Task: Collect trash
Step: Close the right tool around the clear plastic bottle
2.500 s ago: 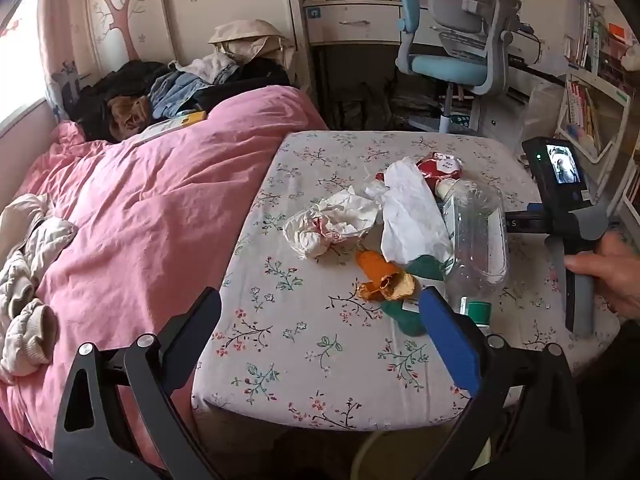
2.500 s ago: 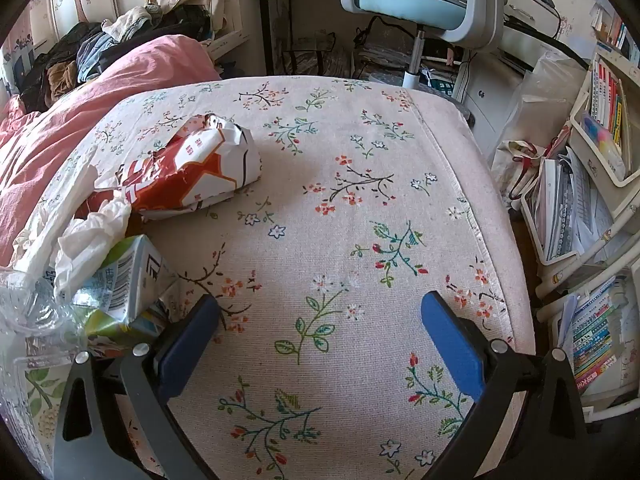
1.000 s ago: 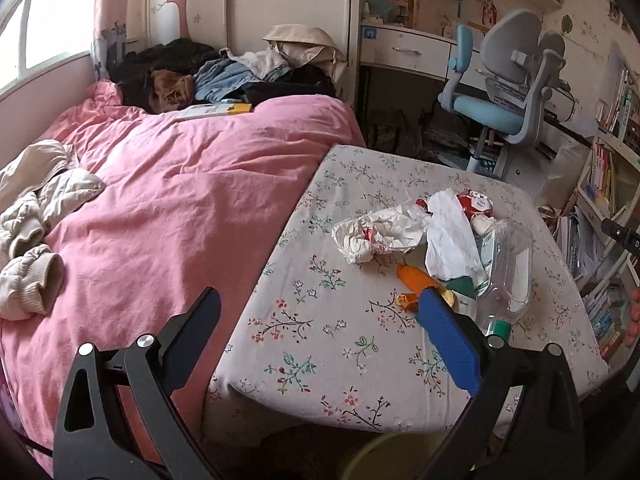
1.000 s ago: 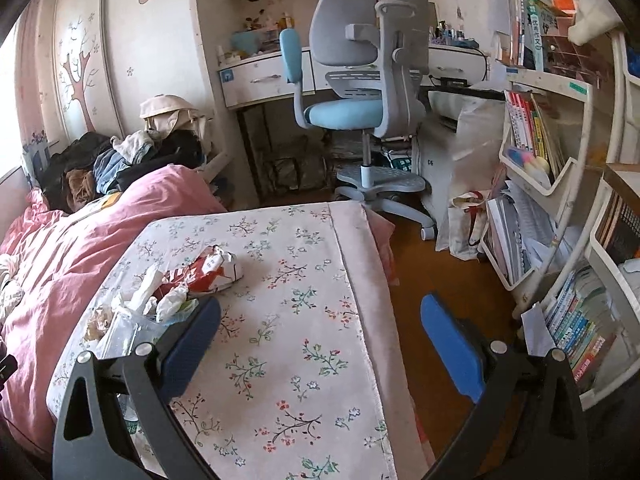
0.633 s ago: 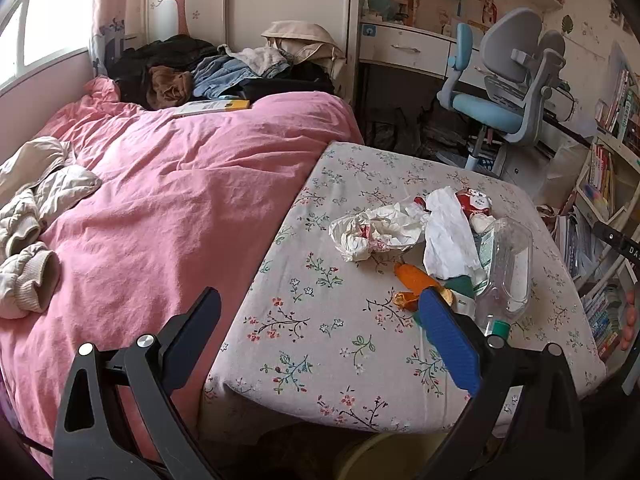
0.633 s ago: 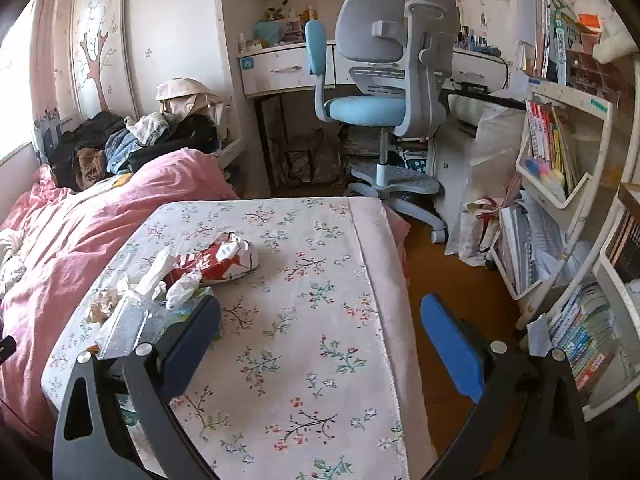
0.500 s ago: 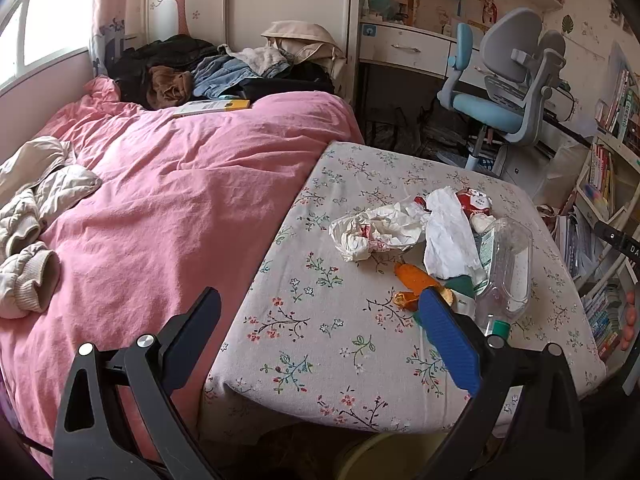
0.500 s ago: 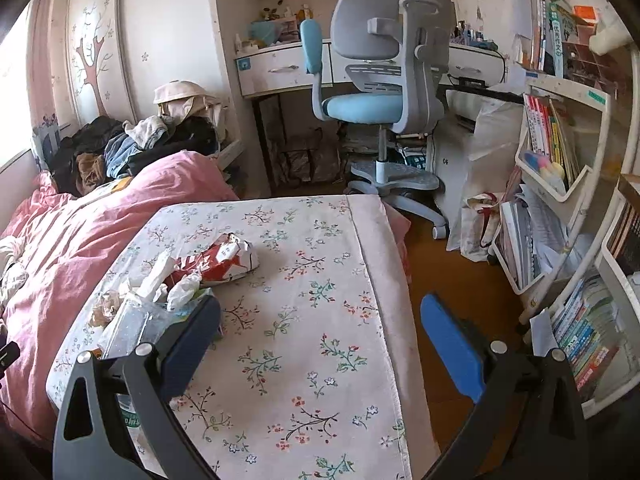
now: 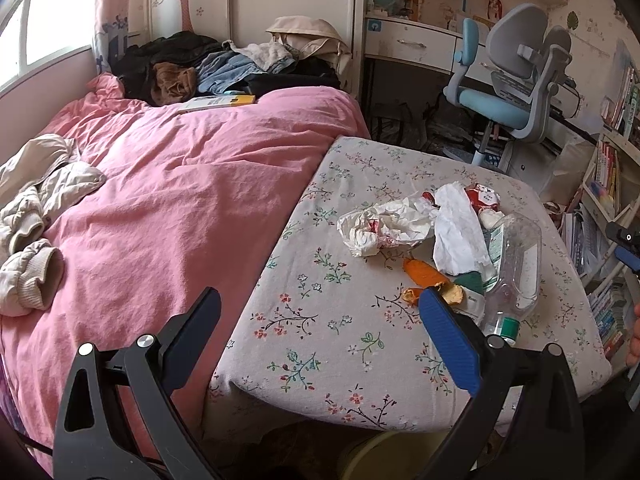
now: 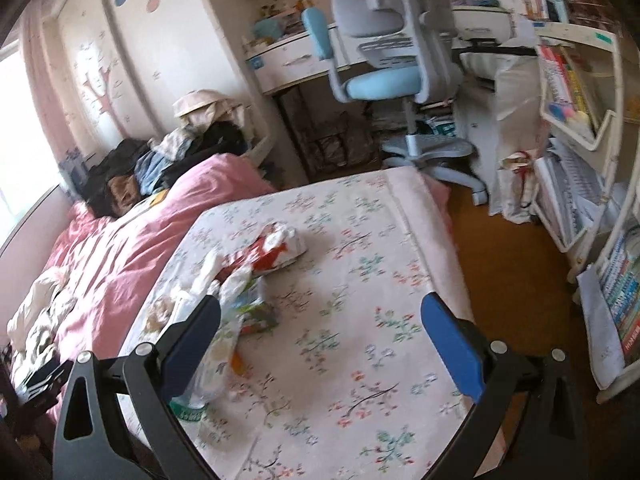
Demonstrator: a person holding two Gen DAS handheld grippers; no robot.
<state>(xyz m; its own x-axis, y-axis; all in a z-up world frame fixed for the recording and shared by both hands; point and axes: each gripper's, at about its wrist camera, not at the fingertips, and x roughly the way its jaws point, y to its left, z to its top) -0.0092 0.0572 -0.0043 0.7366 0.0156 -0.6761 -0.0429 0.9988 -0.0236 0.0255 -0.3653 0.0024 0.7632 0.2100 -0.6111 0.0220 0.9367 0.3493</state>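
Note:
A heap of trash lies on the floral sheet (image 9: 320,320) at the foot of the bed. It holds crumpled white paper (image 9: 380,226), orange peel (image 9: 424,276), a clear plastic bottle (image 9: 516,264) with a green cap, and a red and white wrapper (image 9: 482,197). My left gripper (image 9: 320,328) is open and empty, held back from the near edge of the bed. My right gripper (image 10: 320,332) is also open and empty, raised over the sheet; its left finger covers part of the bottle (image 10: 212,364). The wrapper (image 10: 276,254) lies farther off.
A pink duvet (image 9: 180,200) with clothes (image 9: 224,68) covers the left of the bed. A yellowish bin rim (image 9: 384,452) shows under the near bed edge. A blue desk chair (image 10: 384,64) and bookshelves (image 10: 580,160) stand right of the wooden floor (image 10: 508,280).
Both grippers pulled back and up from the trash, so the views now take in the whole bed and room. In the last half second the right view tilted; the left barely moved.

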